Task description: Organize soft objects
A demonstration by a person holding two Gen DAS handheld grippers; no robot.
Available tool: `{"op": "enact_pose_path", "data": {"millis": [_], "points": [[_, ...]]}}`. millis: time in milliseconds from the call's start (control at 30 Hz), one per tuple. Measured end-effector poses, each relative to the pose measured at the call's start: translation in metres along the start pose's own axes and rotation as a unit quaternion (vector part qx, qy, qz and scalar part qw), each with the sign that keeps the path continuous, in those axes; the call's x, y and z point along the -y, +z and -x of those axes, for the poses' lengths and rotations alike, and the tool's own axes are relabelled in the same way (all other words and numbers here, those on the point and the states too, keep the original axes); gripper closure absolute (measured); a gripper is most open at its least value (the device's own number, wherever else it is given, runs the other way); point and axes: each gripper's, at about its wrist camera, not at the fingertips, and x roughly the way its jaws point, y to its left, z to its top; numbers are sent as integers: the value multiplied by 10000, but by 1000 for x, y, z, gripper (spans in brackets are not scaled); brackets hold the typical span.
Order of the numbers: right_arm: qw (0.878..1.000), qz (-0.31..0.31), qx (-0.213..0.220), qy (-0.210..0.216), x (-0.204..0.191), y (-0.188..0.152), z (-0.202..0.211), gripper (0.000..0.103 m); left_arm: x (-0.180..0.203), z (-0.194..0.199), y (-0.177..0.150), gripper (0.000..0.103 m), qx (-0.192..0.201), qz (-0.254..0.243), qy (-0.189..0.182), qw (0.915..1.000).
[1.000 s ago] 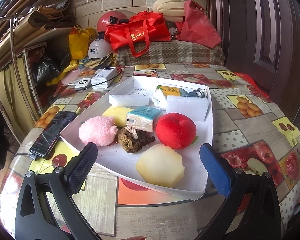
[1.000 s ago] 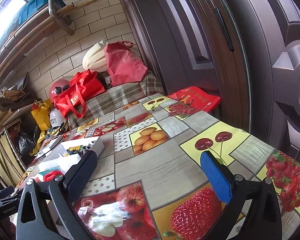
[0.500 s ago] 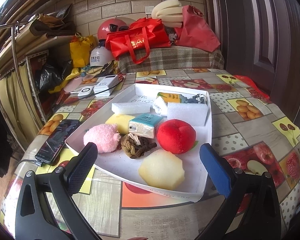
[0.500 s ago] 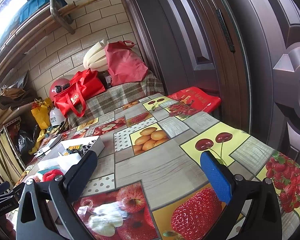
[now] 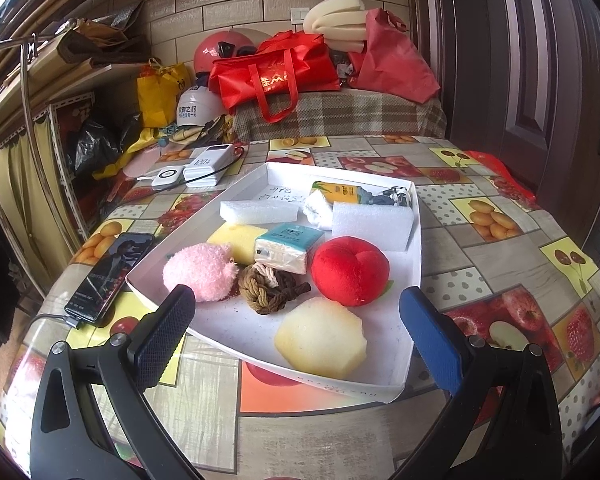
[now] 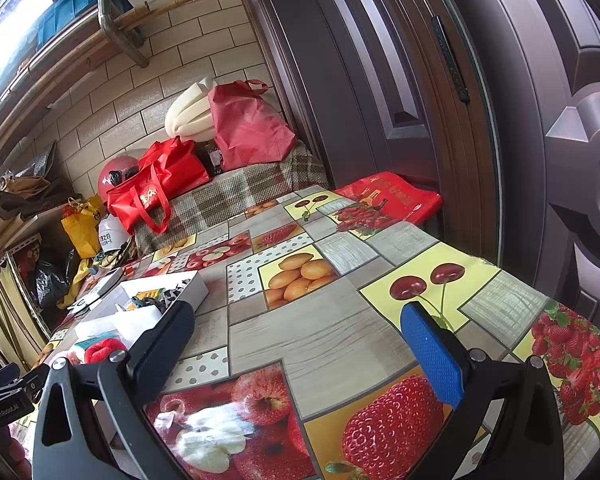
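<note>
- My left gripper [image 5: 296,312] is spread wide and empty. Over the last second I have drawn it back and up a little: the white tray [image 5: 416,248] sits lower and smaller in its view, and more of the fruit-print tablecloth [image 5: 480,240] shows at 6 o'clock.
- Nothing in the tray has shifted. The pale yellow sponge [image 5: 320,338] lies nearest, at 6 o'clock of the tray; the red plush ball [image 5: 350,270] is just beyond it toward 1 o'clock, and the brown rope knot [image 5: 270,288] toward 11, touching the pink fluffy toy [image 5: 200,270].
- Farther in lie a tissue pack [image 5: 288,246], a yellow sponge block [image 5: 236,236] and two white foam blocks [image 5: 374,224].
- My right gripper [image 6: 296,344] is spread too, empty, and has barely moved; it hovers over bare tablecloth, the tray at its 9 o'clock.
- I judge that sorting has not begun: I am only lining up, and the near sponge looks like the easiest first pick.
</note>
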Motion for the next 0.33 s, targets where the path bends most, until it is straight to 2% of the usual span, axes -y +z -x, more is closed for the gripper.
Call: {"op": "enact_pose_path", "data": {"millis": [167,333], "points": [[10000,6,-3,1,0,0,-1,0,-2,-4,-1,0,-88,50,-93,9999],[10000,12,-4,3,1,0,-1,0,-4,-3,-1,0,-16,86,-99,9999]]}}
